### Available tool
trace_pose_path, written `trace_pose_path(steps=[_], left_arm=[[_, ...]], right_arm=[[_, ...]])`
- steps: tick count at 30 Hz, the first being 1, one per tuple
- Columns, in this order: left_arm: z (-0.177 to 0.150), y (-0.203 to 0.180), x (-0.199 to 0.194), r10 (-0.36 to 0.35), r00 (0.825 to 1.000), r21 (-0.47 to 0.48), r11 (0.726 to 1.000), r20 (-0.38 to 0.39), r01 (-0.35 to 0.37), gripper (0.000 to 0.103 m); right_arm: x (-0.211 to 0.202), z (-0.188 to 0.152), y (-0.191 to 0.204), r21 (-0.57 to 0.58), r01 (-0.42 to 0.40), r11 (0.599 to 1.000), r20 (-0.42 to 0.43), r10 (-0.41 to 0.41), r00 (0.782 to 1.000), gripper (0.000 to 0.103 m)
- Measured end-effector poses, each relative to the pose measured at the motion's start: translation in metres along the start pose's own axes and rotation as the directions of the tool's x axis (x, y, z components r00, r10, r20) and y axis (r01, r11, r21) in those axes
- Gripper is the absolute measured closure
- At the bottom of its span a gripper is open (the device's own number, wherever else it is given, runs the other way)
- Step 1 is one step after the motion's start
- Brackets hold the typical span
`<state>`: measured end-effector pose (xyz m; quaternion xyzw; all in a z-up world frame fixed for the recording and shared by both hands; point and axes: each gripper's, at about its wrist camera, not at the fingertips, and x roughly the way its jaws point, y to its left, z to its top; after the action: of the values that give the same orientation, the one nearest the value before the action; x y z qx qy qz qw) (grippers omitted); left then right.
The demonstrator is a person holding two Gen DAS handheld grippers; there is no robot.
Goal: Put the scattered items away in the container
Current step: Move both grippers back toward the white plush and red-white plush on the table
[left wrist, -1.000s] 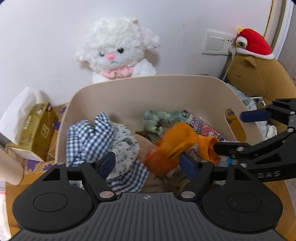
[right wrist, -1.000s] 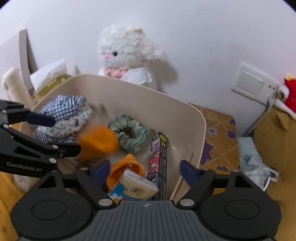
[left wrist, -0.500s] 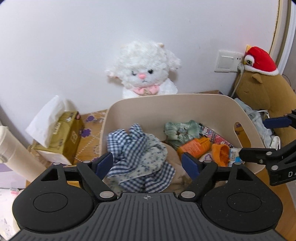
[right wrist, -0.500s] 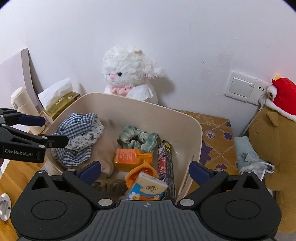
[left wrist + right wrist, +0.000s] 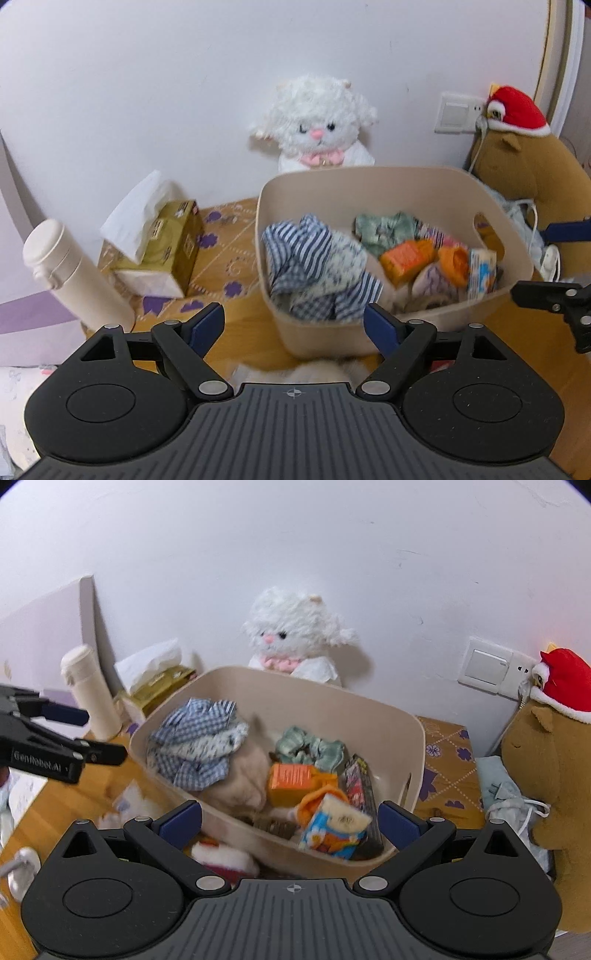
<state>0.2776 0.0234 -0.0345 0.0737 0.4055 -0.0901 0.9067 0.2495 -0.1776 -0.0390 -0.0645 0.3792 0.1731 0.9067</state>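
Beige plastic, the container [image 5: 369, 192] sits on our wooden desk [image 5: 255, 343] ahead of both claws, holding a checked cloth [image 5: 314, 266], a green scrunchie [image 5: 310, 747] and an orange bottle [image 5: 406, 258]. Our left claw [image 5: 293, 326] and right claw [image 5: 290, 823] hover just short of its near rim, both spread wide and gripping nothing.

"GenRobot.AI" on the left tongs [image 5: 98, 734]
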Motion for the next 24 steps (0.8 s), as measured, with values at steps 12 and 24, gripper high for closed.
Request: trace_pose_path(steps=[12,24], left_arm=[[-0.057,0.017,0.015,0.025,0.994,0.045,0.999,-0.107,-0.020,0.019],[-0.082,0.014,0.037,0.014,0.987,0.114,0.993,-0.160,0.004,0.019]], right_arm=[[0.011,-0.051,0.001,-0.029,0.022,0.999,-0.094,-0.024,0.995,0.000],[0.035,-0.065,0.033,-0.250,-0.055,0.967,-0.112,0.027,0.993,0.000]])
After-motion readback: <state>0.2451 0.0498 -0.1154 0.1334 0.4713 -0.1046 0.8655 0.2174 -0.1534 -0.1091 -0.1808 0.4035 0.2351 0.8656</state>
